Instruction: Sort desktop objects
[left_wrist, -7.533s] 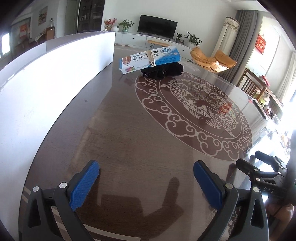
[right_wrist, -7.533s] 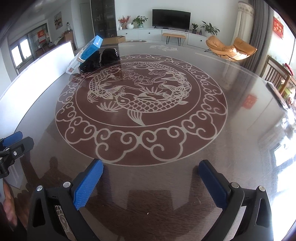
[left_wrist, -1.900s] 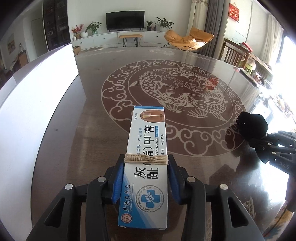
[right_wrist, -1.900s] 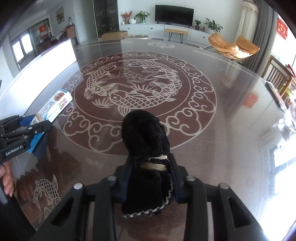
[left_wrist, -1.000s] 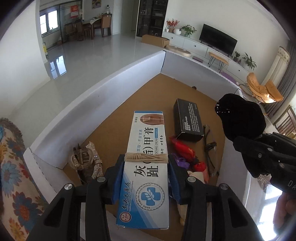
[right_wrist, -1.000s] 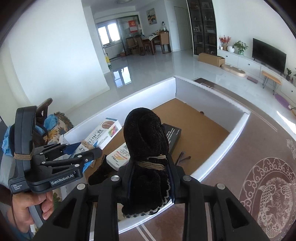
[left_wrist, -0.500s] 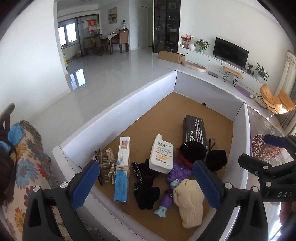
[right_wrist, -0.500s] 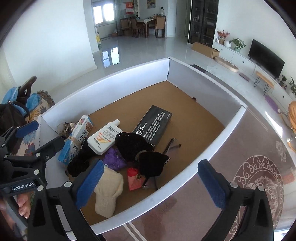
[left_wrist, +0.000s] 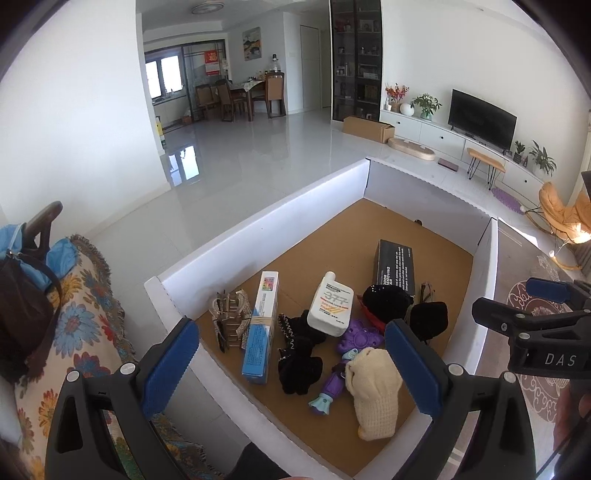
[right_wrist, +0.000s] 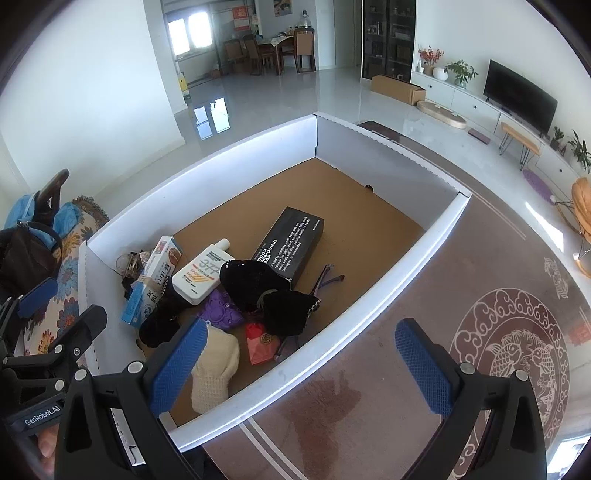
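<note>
Sorting looked close to done as both grippers hung with jaws spread and empty above the large white-walled cardboard box with a brown floor (right_wrist: 373, 295). Inside it, the long black printed carton (right_wrist: 290, 247) lay mid-floor; nearer the corner sat the blue-and-white toothpaste-style carton bound with twine (left_wrist: 260, 328), the smooth white plastic bottle (left_wrist: 331, 304) and the soft black fabric bundle (right_wrist: 266, 286). The left gripper (left_wrist: 291, 363) and right gripper (right_wrist: 299, 363) held nothing; the patterned brown tabletop (right_wrist: 406, 369) beside the box showed no items.
</note>
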